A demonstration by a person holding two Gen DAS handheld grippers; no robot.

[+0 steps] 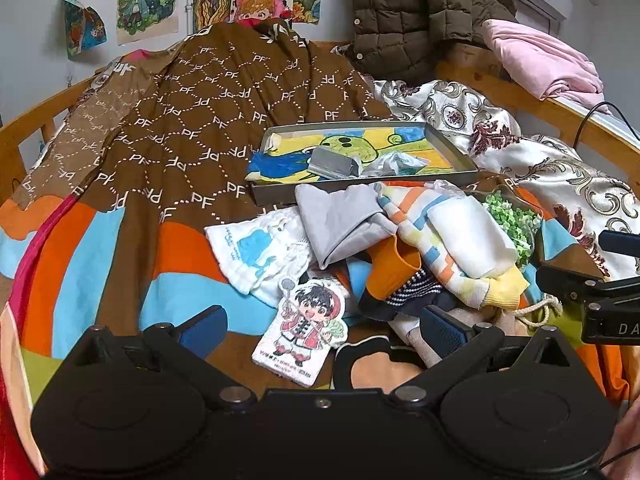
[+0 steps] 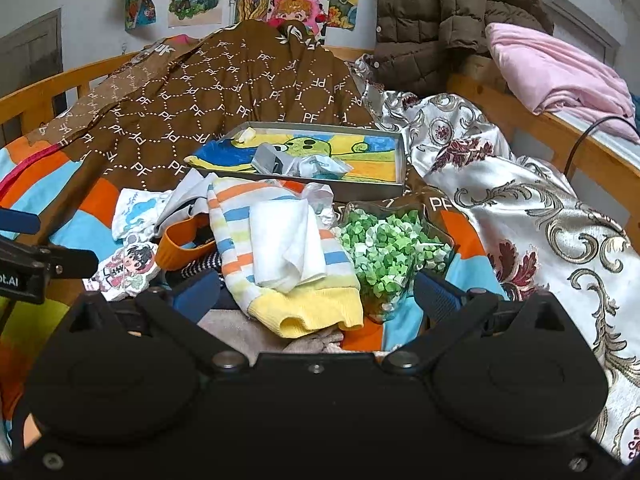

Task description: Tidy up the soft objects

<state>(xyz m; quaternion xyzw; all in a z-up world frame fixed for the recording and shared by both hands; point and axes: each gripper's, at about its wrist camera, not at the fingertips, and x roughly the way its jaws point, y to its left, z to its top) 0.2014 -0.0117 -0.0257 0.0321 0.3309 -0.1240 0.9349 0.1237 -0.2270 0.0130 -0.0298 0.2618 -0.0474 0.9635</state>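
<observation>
A heap of soft things lies on the bed: a striped garment with a yellow cuff, a white cloth on top of it, a grey cloth, a white pouch with a blue print, an orange band and a cartoon-figure plush tag. My left gripper is open just above the plush tag. My right gripper is open over the yellow cuff. Neither holds anything.
A shallow grey tray with a drawing, a grey block and crumpled wrap sits behind the heap. A clear bag of green paper stars lies at right. Brown patterned quilt, floral satin cover, wooden bed rails, hanging jacket.
</observation>
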